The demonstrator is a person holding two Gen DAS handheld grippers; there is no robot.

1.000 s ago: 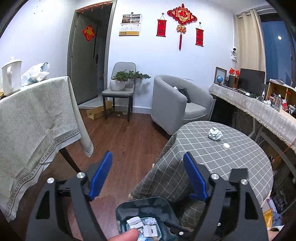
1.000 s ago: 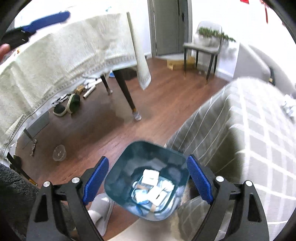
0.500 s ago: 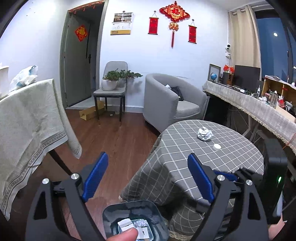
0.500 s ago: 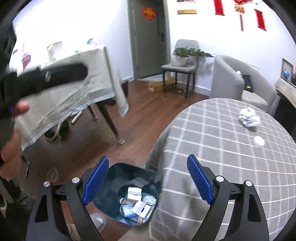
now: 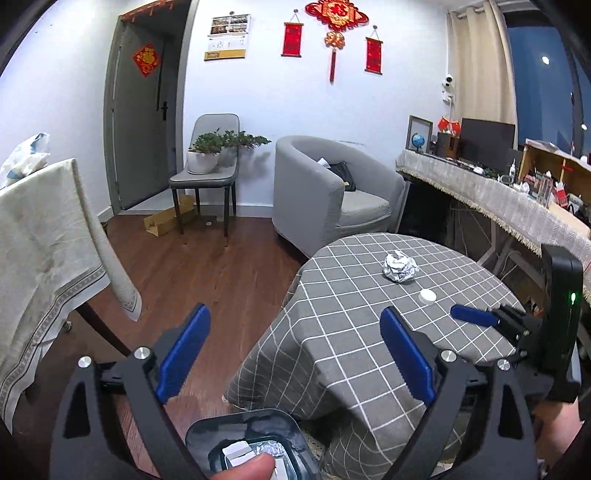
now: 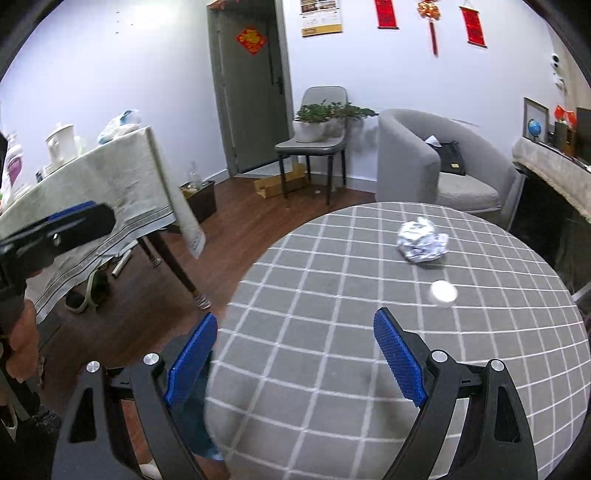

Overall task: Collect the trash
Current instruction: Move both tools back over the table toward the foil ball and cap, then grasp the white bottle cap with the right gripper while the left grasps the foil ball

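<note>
Over the round checked table (image 6: pixel 332 295), the right gripper (image 6: pixel 291 356) hangs wide open and empty, crumpled foil ball (image 6: pixel 422 240) at one o'clock; the left gripper (image 5: pixel 293 354), equally agape, straddles the table's near edge above the trash bin (image 5: pixel 236 430).

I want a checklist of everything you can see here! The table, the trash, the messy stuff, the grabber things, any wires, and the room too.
Surface: round table under a grey checked cloth.
Job's things: crumpled foil ball and small white cap lie apart on the cloth; dark bin on the floor beside the table already holds papers and foil.
Clutter: shoes under the side table; cardboard box by the chair.
Grippers: left gripper empty, jaws wide, above the bin; right gripper empty, jaws wide, over the table's near part.
Cables: nothing seen clearly.
Surroundings: grey armchair, potted plant on a chair, door, red wall decorations.
</note>
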